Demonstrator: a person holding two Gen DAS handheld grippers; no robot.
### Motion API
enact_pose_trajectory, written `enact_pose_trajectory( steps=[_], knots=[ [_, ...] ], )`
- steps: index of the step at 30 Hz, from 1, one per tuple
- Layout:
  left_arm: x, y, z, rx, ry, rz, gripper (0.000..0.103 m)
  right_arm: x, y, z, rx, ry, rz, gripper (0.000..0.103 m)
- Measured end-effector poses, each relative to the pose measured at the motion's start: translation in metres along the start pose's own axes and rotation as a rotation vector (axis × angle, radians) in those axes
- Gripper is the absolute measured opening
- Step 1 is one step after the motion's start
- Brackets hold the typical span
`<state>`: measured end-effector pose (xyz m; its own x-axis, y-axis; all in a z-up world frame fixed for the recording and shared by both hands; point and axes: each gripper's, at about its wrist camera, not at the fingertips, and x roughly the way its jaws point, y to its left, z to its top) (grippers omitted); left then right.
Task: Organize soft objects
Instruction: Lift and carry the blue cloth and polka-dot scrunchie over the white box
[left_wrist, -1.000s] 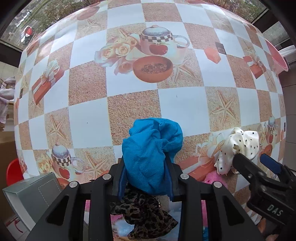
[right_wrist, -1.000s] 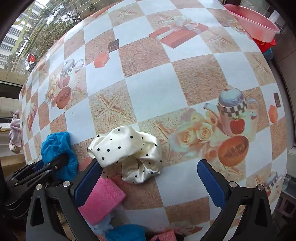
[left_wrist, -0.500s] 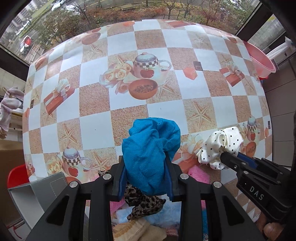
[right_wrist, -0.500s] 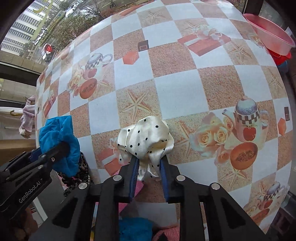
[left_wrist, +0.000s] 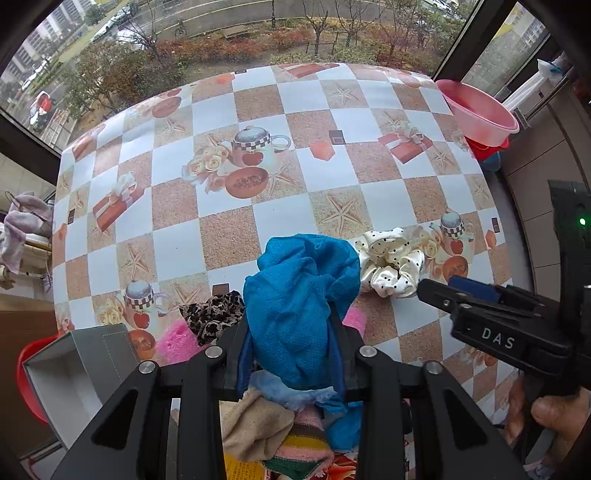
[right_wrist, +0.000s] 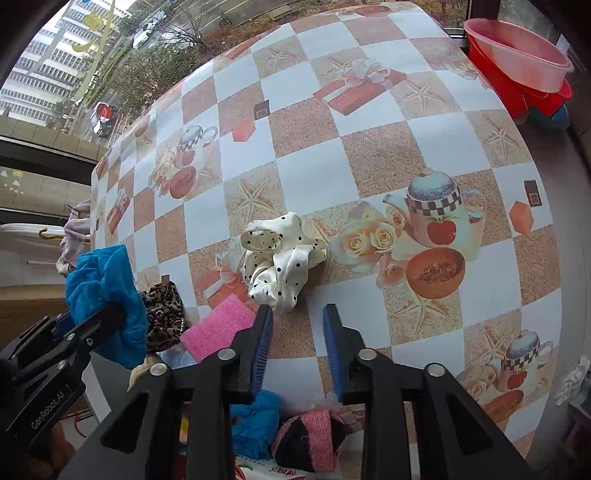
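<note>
My left gripper (left_wrist: 291, 332) is shut on a bunched blue cloth (left_wrist: 299, 280) and holds it up above the checked tablecloth (left_wrist: 229, 232), pointing straight down. In the right wrist view this cloth (right_wrist: 103, 280) hangs at the left in the same gripper (right_wrist: 92, 328). A white polka-dot scrunchie (right_wrist: 280, 258) lies on the table just beyond the tips of my right gripper (right_wrist: 298, 310). That gripper's jaws are opening and nothing is between them. In the left wrist view the scrunchie (left_wrist: 388, 262) sits right of the blue cloth, with the right gripper (left_wrist: 436, 286) beside it.
A leopard-print scrunchie (left_wrist: 212, 317) and a pink sponge (right_wrist: 218, 326) lie near the table's front edge. Below that edge is a heap of several soft items (left_wrist: 273, 424). A grey open box (left_wrist: 74, 369) stands at the lower left. A pink basin (left_wrist: 480, 114) sits past the table's far right corner.
The right gripper shut on the polka-dot scrunchie, then parted its jaws and drew back; the scrunchie now lies on the table. The left gripper rose with the blue cloth.
</note>
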<state>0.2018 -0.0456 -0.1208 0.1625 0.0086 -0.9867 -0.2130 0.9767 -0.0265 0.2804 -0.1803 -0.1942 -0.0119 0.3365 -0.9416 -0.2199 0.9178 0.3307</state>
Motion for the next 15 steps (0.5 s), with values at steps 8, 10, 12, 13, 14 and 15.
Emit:
enact_pose_trajectory(
  steps=[8, 10, 12, 13, 14, 15],
  knots=[
    [-0.007, 0.006, -0.017, -0.034, 0.007, 0.032, 0.037, 0.057, 0.026, 0.024, -0.142, 0.007, -0.099, 0.090],
    [-0.008, 0.005, -0.020, -0.040, 0.007, 0.038, 0.037, 0.075, 0.028, 0.025, -0.150, 0.049, -0.141, 0.067],
    [-0.009, 0.003, -0.024, -0.044, 0.011, 0.030, 0.037, 0.071, 0.035, 0.023, -0.182, 0.022, -0.151, 0.025],
    [-0.010, 0.001, -0.026, -0.041, 0.013, 0.027, 0.037, 0.070, 0.034, 0.022, -0.174, 0.038, -0.119, 0.024],
    [-0.011, -0.001, -0.028, -0.036, 0.013, 0.026, 0.037, 0.067, 0.032, 0.021, -0.153, 0.045, -0.102, 0.024],
    [-0.013, -0.003, -0.031, -0.030, 0.011, 0.025, 0.037, 0.062, 0.030, 0.019, -0.145, 0.039, -0.094, 0.024]
  ],
)
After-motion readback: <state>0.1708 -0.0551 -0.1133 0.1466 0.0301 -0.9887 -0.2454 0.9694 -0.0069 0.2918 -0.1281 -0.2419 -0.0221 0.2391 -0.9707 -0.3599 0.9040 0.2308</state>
